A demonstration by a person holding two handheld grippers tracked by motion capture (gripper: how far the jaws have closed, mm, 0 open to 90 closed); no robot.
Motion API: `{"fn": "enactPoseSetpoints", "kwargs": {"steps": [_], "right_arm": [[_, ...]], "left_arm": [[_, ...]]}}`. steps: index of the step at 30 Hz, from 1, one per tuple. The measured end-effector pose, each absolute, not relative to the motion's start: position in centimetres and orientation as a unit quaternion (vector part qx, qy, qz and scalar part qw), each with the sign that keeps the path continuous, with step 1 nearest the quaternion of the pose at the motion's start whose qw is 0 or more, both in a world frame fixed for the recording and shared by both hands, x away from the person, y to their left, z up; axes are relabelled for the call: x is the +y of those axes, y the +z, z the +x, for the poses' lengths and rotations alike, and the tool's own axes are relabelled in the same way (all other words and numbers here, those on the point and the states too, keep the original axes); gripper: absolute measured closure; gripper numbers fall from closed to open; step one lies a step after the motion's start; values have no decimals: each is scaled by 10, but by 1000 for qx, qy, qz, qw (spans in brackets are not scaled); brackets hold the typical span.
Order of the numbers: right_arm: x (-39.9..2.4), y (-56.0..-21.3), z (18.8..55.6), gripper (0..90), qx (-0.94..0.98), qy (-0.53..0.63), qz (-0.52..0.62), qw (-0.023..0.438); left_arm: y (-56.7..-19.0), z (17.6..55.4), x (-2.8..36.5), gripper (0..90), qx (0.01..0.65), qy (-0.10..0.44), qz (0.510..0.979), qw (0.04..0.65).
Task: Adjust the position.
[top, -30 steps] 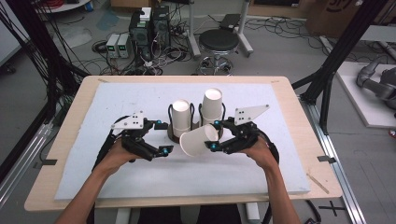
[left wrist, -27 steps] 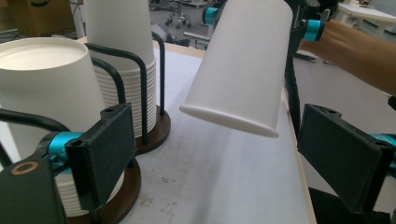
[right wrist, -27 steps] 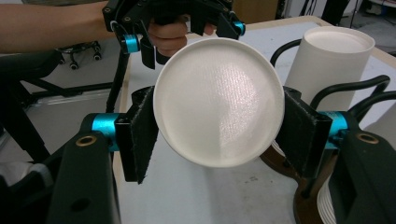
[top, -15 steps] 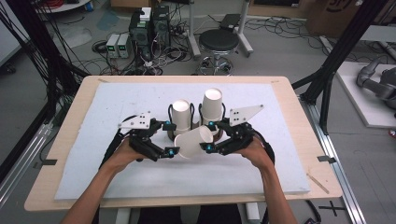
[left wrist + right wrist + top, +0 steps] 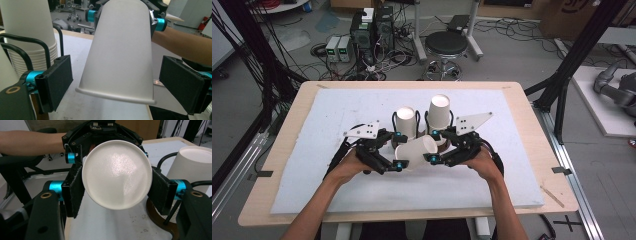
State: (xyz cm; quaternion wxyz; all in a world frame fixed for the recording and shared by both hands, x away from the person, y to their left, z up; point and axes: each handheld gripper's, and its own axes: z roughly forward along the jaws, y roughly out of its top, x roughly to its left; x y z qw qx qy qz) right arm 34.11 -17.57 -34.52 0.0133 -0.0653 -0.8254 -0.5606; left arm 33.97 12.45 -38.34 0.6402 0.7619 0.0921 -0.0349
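A white paper cup (image 5: pixel 414 150) lies on its side just above the mat, between both grippers. My right gripper (image 5: pixel 432 146) is shut on its base end. In the right gripper view the cup's round bottom (image 5: pixel 116 173) faces the camera and both black pads (image 5: pixel 75 190) press its sides. My left gripper (image 5: pixel 398 150) is open, its jaws standing on either side of the cup's mouth end. In the left gripper view the cup's rim (image 5: pixel 115 96) hangs between the wide-apart pads (image 5: pixel 56 80) with a gap on each side.
Two stacks of white cups stand in black wire holders just behind the grippers, one on the left (image 5: pixel 405 120) and a taller one on the right (image 5: pixel 439 111). A white mat (image 5: pixel 337 110) covers the wooden table (image 5: pixel 522 100). A stool and cables lie beyond the far edge.
My left gripper has moved right, so its open jaws now stand around the cup's mouth end. The right gripper has shifted the held cup slightly left.
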Motion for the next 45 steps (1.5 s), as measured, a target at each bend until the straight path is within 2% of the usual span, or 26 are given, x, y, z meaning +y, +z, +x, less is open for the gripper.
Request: {"fn": "enactPoseSetpoints", "kwargs": {"steps": [28,41,45], "right_arm": [[-176,-343,341,358,-814,-579,-46,22],[-174,-345,343,358,-812,-581,-41,22],[-174,-345,342,359,-813,-581,-38,24]], "left_arm": [[-382,345,104,121,67,-58,782,617],[-381,343,106,240,55,-63,784,616],[-380,343,107,242,52,-66,784,615]]}}
